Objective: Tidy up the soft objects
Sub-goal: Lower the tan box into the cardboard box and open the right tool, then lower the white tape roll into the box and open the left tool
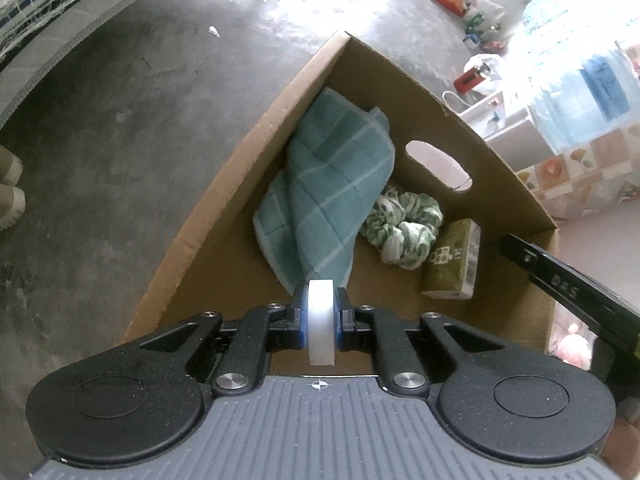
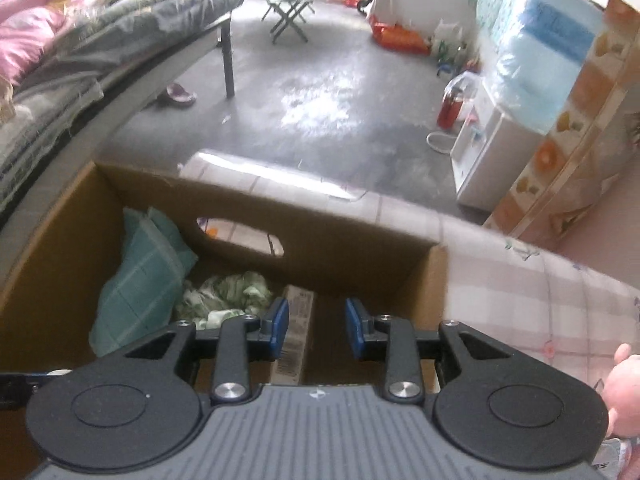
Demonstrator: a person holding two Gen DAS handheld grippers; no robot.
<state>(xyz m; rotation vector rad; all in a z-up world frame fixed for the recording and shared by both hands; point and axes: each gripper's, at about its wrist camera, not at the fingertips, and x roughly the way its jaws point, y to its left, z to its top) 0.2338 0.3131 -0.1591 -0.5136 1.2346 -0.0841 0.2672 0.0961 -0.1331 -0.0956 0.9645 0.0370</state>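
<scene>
- Teal checked cloth (image 1: 324, 184) is pinched at its near corner by the left gripper (image 1: 320, 300), its jaws closed tight on it; the cloth drapes against the left wall of the cardboard box (image 1: 208, 216).
- Blue-padded right gripper (image 2: 316, 322) hangs over the box, jaws partly apart and holding nothing.
- Below it lies an olive tissue pack (image 2: 298, 324), beside a green-and-white scrunchie (image 1: 404, 228).

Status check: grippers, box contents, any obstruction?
Left gripper shut on white roll. Right gripper open, empty. Towel, scrunchie, tissue pack in box. Nothing blocking.
</scene>
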